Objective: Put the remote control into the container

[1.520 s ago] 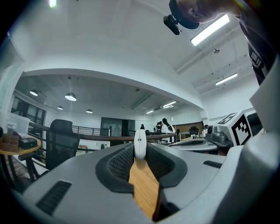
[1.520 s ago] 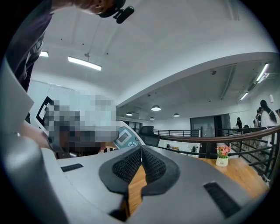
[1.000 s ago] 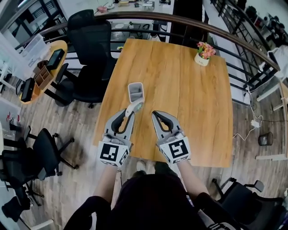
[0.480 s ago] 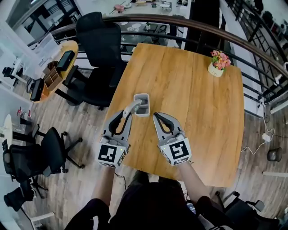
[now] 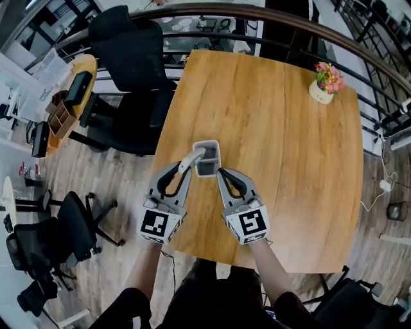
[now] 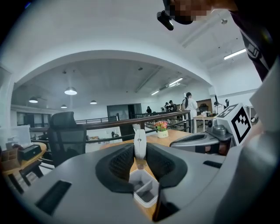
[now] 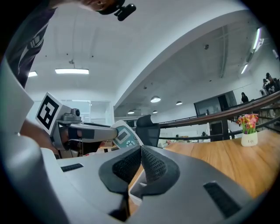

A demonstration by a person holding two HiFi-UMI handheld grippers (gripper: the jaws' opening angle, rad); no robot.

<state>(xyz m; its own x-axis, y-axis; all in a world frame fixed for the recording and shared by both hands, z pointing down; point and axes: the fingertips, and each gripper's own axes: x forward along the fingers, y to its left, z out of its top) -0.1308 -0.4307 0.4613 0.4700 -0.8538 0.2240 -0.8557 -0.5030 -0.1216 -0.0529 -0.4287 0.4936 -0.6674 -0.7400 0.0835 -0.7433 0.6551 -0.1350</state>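
A white remote control (image 5: 191, 160) with a teal end is pinched in my left gripper (image 5: 182, 168), its tip hanging over the left rim of the grey two-compartment container (image 5: 207, 158) on the wooden table (image 5: 282, 128). In the left gripper view the remote (image 6: 139, 143) stands edge-on between the jaws, with the container (image 6: 144, 190) just below. My right gripper (image 5: 221, 173) sits by the container's near right corner, jaws shut with nothing between them. Its own view shows the remote's face (image 7: 124, 136) at left and the container's rim (image 7: 136, 191) under the jaws.
A small pot of flowers (image 5: 325, 82) stands at the table's far right corner. A black office chair (image 5: 131, 77) sits off the table's left edge, and a railing (image 5: 257, 19) runs behind the table. More chairs stand on the floor at lower left.
Both grippers have come closer to the container. The remote's tip now hangs over its left rim, and the right gripper sits beside its near corner.
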